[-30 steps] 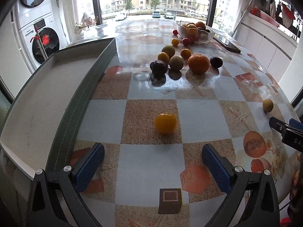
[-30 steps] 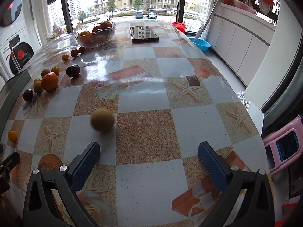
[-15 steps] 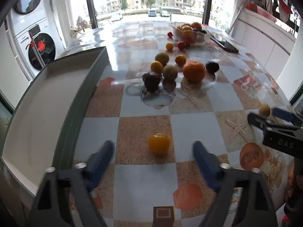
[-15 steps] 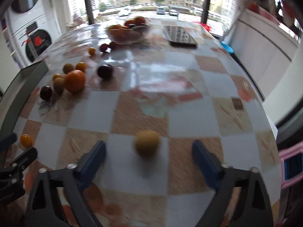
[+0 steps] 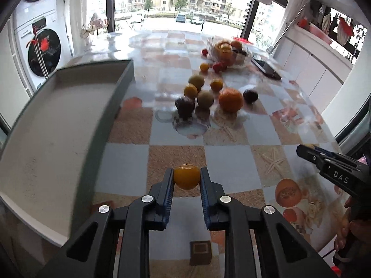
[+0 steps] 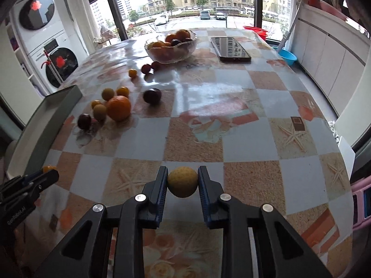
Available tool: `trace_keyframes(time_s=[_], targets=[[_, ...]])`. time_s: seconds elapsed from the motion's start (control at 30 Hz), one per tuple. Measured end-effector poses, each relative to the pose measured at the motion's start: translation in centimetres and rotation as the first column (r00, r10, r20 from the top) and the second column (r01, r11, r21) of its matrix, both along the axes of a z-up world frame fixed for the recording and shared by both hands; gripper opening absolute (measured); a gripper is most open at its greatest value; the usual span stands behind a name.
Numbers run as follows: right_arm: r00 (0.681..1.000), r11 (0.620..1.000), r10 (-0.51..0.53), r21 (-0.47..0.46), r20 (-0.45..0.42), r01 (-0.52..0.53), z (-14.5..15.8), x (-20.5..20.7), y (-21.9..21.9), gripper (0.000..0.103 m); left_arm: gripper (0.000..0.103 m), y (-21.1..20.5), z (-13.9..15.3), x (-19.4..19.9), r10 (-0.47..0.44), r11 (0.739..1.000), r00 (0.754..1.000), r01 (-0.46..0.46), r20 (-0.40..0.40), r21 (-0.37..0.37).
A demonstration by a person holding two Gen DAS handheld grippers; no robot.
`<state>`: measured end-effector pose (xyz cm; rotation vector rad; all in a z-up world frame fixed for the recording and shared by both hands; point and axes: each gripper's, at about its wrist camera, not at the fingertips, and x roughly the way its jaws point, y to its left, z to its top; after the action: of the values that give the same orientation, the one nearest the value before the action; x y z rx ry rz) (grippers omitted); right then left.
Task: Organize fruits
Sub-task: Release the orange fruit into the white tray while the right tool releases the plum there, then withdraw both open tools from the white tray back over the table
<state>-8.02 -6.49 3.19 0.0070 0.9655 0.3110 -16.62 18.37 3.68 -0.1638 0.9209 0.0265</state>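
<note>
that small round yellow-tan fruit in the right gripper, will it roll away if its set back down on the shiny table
Probably yes. The small round yellow-tan fruit looks nearly spherical with no flat side, and the glossy checkered tablecloth looks smooth, so it may roll. It looks light, and the right gripper pinches it only at its sides, so it could slip.

Daylit room; tall windows point(image 6: 185, 0) facing apartment blocks; stacked washing machines point(image 5: 44, 48) left; white cabinets point(image 6: 329, 53) right.

The tray point(image 5: 69, 120) runs off the left wrist view's left edge, the heaped fruits in the glass bowl point(image 5: 245, 56) blur together there, and the right tool point(image 5: 308, 151) shows only its tip past the right edge
</note>
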Motion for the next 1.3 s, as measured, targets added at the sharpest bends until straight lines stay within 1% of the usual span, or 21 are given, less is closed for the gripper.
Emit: trace_keyframes(time_s=[0.1, 0.27, 0.4, 0.5, 0.63, 0.73, 0.83, 0.93, 1.0, 1.03, 1.07, 1.1, 1.13, 1.2, 1.23, 1.27, 1.3], targets=[[1.000, 1.000, 0.019, 0.014, 0.010, -0.019, 0.9, -0.2, 0.8, 0.029, 0.023, 1.0, 1.6, -0.5, 0.018, 1.000, 0.999, -0.019, 0.031, 0.016], [0.997, 0.997, 0.074, 0.030, 0.017, -0.075, 2.4, -0.5, 3.5, 0.029, 0.023, 3.4, 3.5, -0.8, 0.063, 0.995, 0.996, -0.068, 0.067, 0.074], [0.991, 0.990, 0.135, 0.034, 0.017, -0.136, 3.4, -0.5, 6.6, 0.029, 0.023, 7.0, 4.5, -1.3, 0.123, 0.985, 0.988, -0.133, 0.096, 0.107], [0.979, 0.979, 0.201, 0.042, 0.020, -0.202, 4.2, -0.6, 10.0, 0.029, 0.023, 10.0, 4.5, -1.7, 0.182, 0.974, 0.979, -0.192, 0.094, 0.116], [0.953, 0.951, 0.302, 0.072, 0.009, -0.302, 4.8, -0.8, 15.4, 0.029, 0.023, 13.8, 3.6, -1.9, 0.262, 0.952, 0.963, -0.269, 0.063, 0.143], [0.933, 0.930, 0.359, 0.087, 0.000, -0.358, 4.9, -1.1, 19.3, 0.029, 0.023, 15.8, 2.7, -2.2, 0.294, 0.943, 0.955, -0.297, 0.042, 0.149], [0.907, 0.903, 0.420, 0.097, -0.009, -0.418, 4.6, -1.6, 23.5, 0.029, 0.023, 16.9, 1.6, -2.3, 0.316, 0.936, 0.948, -0.316, 0.021, 0.156], [0.883, 0.880, 0.469, 0.094, -0.020, -0.465, 4.3, -2.0, 26.5, 0.029, 0.023, 17.5, 0.7, -2.2, 0.333, 0.931, 0.943, -0.330, 0.007, 0.157], [0.860, 0.860, 0.508, 0.080, -0.047, -0.504, 3.5, -2.4, 28.5, 0.029, 0.023, 17.8, 0.1, -2.1, 0.341, 0.928, 0.940, -0.336, -0.002, 0.158], [0.852, 0.854, 0.520, 0.069, -0.061, -0.516, 3.1, -2.6, 29.1, 0.033, 0.023, 17.9, -0.1, -2.1, 0.346, 0.926, 0.938, -0.340, -0.005, 0.163], [0.845, 0.849, 0.529, 0.057, -0.074, -0.526, 2.9, -2.8, 29.5, 0.048, 0.024, 18.0, -0.4, -2.2, 0.351, 0.923, 0.936, -0.345, -0.008, 0.172], [0.845, 0.849, 0.529, 0.031, -0.084, -0.528, 2.5, -3.0, 29.8, 0.056, 0.024, 18.1, -0.6, -2.2, 0.354, 0.921, 0.935, -0.347, -0.013, 0.178], [0.851, 0.854, 0.519, 0.008, -0.083, -0.520, 2.3, -3.1, 29.8, 0.063, 0.026, 18.3, -0.8, -2.2, 0.361, 0.919, 0.932, -0.352, -0.018, 0.180], [0.847, 0.850, 0.526, 0.014, -0.074, -0.526, 2.3, -3.2, 29.4, 0.070, 0.065, 18.8, -1.2, -2.4, 0.377, 0.913, 0.926, -0.366, -0.033, 0.179], [0.847, 0.850, 0.527, 0.027, -0.066, -0.527, 2.6, -3.3, 29.1, 0.078, 0.092, 19.0, -1.2, -2.7, 0.392, 0.907, 0.920, -0.382, -0.023, 0.180], [0.861, 0.862, 0.506, 0.007, -0.047, -0.507, 3.2, -3.2, 28.9, 0.087, 0.093, 19.1, -1.0, -3.0, 0.410, 0.896, 0.912, -0.405, 0.008, 0.181], [0.869, 0.869, 0.495, 0.005, -0.024, -0.495, 3.9, -3.2, 28.5, 0.088, 0.093, 19.1, -0.7, -3.4, 0.414, 0.894, 0.910, -0.414, 0.036, 0.172]])
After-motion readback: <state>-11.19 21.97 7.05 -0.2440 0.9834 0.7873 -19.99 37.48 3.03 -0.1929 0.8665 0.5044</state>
